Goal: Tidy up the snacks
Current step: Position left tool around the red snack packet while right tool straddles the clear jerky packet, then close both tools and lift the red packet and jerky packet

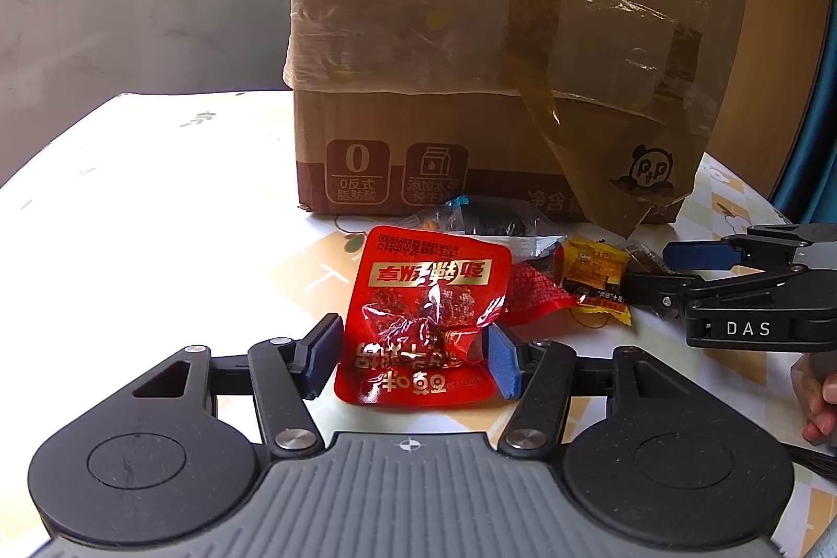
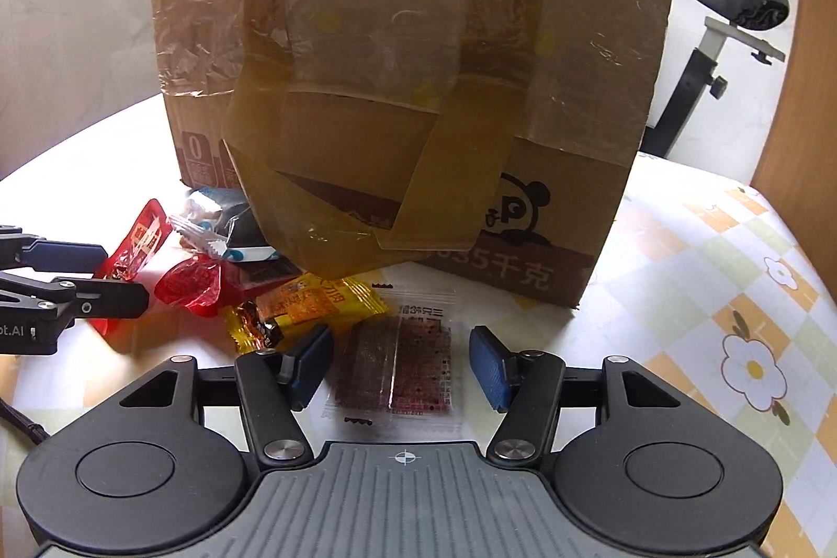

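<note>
I see a red snack packet (image 1: 423, 317) at lower centre of the left view, crumpled, printed face up. A clear packet (image 2: 400, 362) of dark squares lies flat at lower centre of the right view. A yellow packet (image 2: 314, 302) and a red wrapper (image 2: 191, 283) lie at centre left, beside a cardboard box (image 2: 408, 87).

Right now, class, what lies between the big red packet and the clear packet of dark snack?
In the right wrist view, a crumpled red wrapper and a yellow packet lie between the big red packet and the clear packet.
</note>
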Demonstrator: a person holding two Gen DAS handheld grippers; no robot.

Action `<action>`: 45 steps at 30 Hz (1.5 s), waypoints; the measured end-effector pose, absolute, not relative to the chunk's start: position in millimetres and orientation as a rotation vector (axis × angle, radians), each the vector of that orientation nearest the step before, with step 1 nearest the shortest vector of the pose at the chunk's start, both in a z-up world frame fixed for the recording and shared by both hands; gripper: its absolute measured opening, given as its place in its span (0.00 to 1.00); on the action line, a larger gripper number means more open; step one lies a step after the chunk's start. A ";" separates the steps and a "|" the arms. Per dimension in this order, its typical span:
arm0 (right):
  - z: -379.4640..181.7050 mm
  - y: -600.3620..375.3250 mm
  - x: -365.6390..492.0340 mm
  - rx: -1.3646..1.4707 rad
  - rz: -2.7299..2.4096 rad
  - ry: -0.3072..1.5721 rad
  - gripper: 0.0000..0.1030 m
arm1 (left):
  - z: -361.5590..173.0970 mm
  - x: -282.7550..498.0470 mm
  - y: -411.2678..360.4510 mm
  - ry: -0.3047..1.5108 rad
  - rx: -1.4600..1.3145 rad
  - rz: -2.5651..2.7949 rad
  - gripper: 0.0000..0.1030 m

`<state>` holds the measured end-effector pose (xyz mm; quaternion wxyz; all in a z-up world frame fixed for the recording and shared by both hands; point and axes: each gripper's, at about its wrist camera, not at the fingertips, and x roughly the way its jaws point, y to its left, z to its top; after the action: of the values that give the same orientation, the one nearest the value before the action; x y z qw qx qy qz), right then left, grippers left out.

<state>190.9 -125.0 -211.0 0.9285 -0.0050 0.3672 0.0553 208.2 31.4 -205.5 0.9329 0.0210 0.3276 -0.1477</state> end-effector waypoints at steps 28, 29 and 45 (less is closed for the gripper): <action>-209.8 -143.0 186.6 0.082 0.042 0.733 0.36 | -206.9 204.8 34.0 0.661 0.028 -0.303 0.58; -209.9 -143.2 186.5 0.083 0.041 0.732 0.36 | -207.0 204.8 33.8 0.661 0.029 -0.303 0.58; -200.0 -138.8 180.9 0.058 0.042 0.754 0.36 | -196.9 206.5 30.6 0.680 0.057 -0.347 0.54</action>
<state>180.9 -138.8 -200.0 0.9291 0.0281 0.3682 0.0207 206.5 30.6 -196.9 0.9277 0.0280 0.3316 -0.1692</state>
